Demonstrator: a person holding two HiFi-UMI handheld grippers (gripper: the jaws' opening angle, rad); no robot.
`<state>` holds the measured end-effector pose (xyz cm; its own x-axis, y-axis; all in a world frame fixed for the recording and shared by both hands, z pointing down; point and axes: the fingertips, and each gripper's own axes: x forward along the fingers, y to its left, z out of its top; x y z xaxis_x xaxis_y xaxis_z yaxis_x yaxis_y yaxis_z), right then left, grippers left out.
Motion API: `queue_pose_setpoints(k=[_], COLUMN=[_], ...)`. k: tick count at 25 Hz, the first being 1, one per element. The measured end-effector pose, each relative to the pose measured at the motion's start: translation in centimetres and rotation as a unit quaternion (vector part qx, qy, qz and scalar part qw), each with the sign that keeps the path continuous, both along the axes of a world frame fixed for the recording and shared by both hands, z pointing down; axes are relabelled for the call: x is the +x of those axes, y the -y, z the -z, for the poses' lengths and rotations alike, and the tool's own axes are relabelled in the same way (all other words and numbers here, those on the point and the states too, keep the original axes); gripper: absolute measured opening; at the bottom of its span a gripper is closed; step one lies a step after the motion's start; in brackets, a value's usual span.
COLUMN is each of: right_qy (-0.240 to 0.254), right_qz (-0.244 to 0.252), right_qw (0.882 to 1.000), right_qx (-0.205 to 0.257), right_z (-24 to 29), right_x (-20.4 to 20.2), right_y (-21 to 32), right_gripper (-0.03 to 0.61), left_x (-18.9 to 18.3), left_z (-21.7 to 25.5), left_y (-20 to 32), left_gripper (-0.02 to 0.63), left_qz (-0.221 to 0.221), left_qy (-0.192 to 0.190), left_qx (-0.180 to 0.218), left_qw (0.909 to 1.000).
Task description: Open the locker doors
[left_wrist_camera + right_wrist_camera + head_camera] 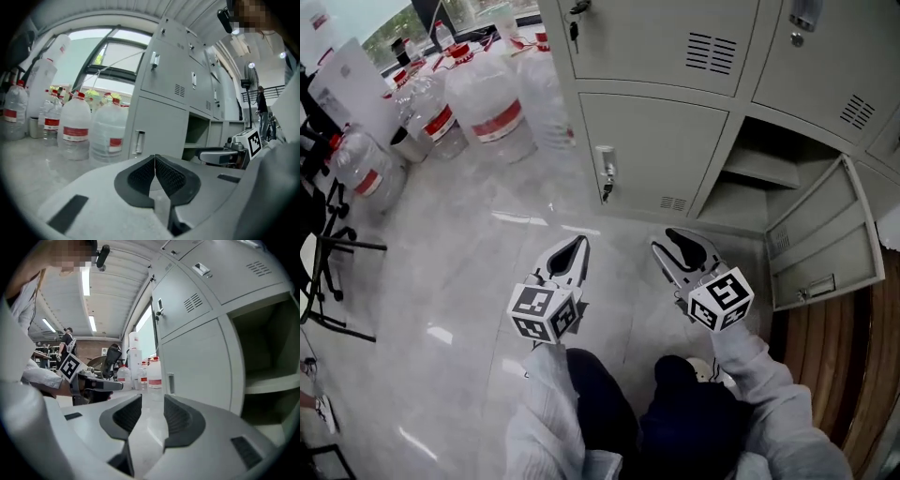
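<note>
You have one open door (823, 234), the shut door (654, 150) left of it waiting; left gripper (578, 246) pinched empty, right gripper (672, 240) parted empty.

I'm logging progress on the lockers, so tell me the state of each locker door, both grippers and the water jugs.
Lower right locker door: swung open.
Lower left locker door: shut.
Upper left locker door: shut.
Upper right locker door: shut.
Left gripper: jaws together, empty.
Right gripper: jaws apart, empty.
Water jugs: upright on the floor.
</note>
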<state>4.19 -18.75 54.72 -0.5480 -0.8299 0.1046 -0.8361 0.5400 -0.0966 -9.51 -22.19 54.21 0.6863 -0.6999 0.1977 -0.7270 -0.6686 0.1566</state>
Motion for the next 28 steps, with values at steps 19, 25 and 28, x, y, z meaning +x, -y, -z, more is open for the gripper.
queue_pose_setpoints(k=[19, 25, 28], right_qy=[-0.028, -0.023, -0.023], right_qz=[0.039, 0.008, -0.009], right_qw=[0.999, 0.999, 0.999], right_qx=[-0.020, -0.027, -0.027], right_z=[-1.6, -0.9, -0.8], right_x=[-8.2, -7.9, -7.8], right_y=[6.6, 11.0, 13.3], right_gripper=[0.132, 0.132, 0.132], left_x=[-7.2, -7.1, -7.1], left_z=[-0.4, -0.9, -1.0], left_y=[1.1, 1.8, 2.0], left_gripper=[0.011, 0.011, 0.011], left_qz=[0.114, 0.134, 0.135], left_qy=[-0.041, -0.045, -0.041], left_qx=[-0.017, -0.024, -0.023], left_qw=[0.9925, 0.9897, 0.9898])
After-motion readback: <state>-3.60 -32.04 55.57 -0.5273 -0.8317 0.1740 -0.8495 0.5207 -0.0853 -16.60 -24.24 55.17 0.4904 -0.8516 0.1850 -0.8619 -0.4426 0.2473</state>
